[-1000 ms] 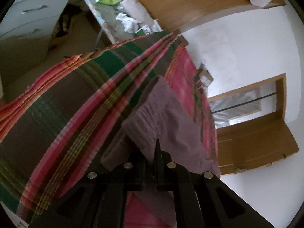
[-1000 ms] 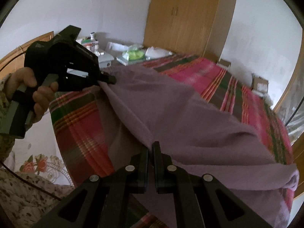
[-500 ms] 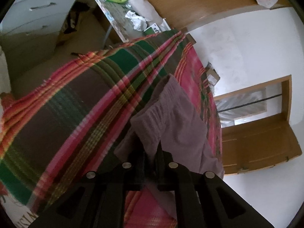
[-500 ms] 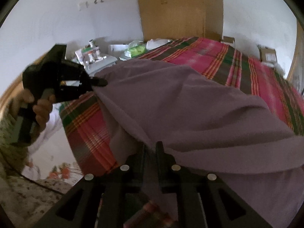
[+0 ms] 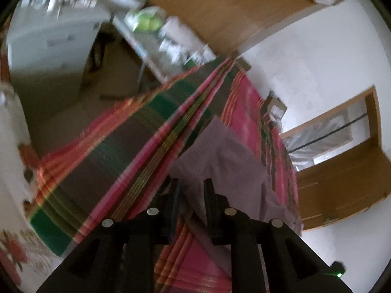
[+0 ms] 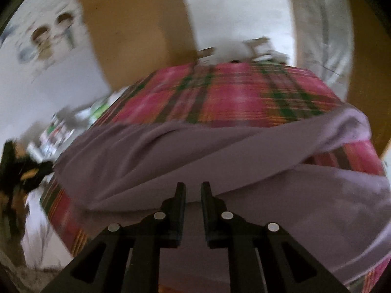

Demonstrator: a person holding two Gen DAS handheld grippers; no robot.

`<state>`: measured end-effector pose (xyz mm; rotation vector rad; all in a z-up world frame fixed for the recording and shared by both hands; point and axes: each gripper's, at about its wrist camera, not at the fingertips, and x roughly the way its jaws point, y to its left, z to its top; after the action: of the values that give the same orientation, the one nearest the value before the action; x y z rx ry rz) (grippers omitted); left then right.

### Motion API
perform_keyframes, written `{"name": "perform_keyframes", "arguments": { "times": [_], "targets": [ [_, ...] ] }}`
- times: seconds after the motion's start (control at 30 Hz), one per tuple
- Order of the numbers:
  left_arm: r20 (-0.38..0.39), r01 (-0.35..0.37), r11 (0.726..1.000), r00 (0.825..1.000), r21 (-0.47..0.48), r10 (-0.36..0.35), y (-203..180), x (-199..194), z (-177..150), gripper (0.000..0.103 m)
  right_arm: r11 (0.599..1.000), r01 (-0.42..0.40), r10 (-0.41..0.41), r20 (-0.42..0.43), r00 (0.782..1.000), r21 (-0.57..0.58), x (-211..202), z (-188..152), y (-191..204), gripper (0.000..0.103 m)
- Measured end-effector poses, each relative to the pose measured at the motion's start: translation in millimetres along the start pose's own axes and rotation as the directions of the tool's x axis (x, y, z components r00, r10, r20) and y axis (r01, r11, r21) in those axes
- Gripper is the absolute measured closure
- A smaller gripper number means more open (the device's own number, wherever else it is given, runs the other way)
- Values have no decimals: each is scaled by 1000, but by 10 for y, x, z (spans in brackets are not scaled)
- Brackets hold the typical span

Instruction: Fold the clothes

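A purple garment (image 5: 224, 156) lies on the bed's pink and green plaid cover (image 5: 122, 151). My left gripper (image 5: 191, 182) is open, its fingers apart just short of the garment's near edge. In the right wrist view the garment (image 6: 171, 151) lies folded over itself across the plaid cover (image 6: 220, 90). My right gripper (image 6: 193, 185) stands open above the cloth with a gap between its fingers. The left gripper (image 6: 27, 171) shows as a dark blur at the garment's left end. Both views are motion-blurred.
A wooden wardrobe (image 5: 232, 5) stands beyond the bed. A cluttered table (image 5: 151, 31) and white drawers (image 5: 48, 36) are on the left. A wooden door (image 5: 342, 171) is on the right, and cardboard boxes (image 5: 276, 107) sit by the far wall.
Both grippers were shut on the purple garment and have opened, letting it go. The garment has dropped from being held up to lying on the bed. Both cameras have swung.
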<state>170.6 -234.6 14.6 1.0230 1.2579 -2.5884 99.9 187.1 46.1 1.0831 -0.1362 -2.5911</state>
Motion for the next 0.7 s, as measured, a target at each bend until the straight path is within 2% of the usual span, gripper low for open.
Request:
{"name": "perform_keyframes", "arguments": {
  "times": [0.1,0.17,0.23,0.33,0.4,0.47,0.63,0.7],
  "targets": [
    [41,-7,995,999,102,3,-187,-66,-36,85,996,43,-46,39,998,82,-66,78,-263,76],
    [43,2,983,999,184,-11,-343,-63,-88,85,990,57,-64,54,996,126,-96,121,-400,75],
    [-13,39,967,999,250,-37,-486,42,-195,85,983,85,-97,65,993,163,-97,165,-531,71],
    [-101,100,934,992,343,-69,-701,200,-356,85,968,89,-106,59,993,236,-25,251,-699,70],
    [-160,144,905,983,400,-85,-844,306,-463,85,960,79,-97,54,994,269,39,320,-772,68],
    [-220,190,872,971,452,-97,-987,411,-570,84,963,92,-106,42,993,255,107,409,-773,68],
    [-363,306,771,926,559,-104,-1338,662,-838,82,970,125,-127,-5,992,210,358,612,-707,68],
    [-377,313,736,922,600,-84,-1423,681,-927,82,966,160,-156,-39,987,203,463,668,-697,66]
  ]
}}
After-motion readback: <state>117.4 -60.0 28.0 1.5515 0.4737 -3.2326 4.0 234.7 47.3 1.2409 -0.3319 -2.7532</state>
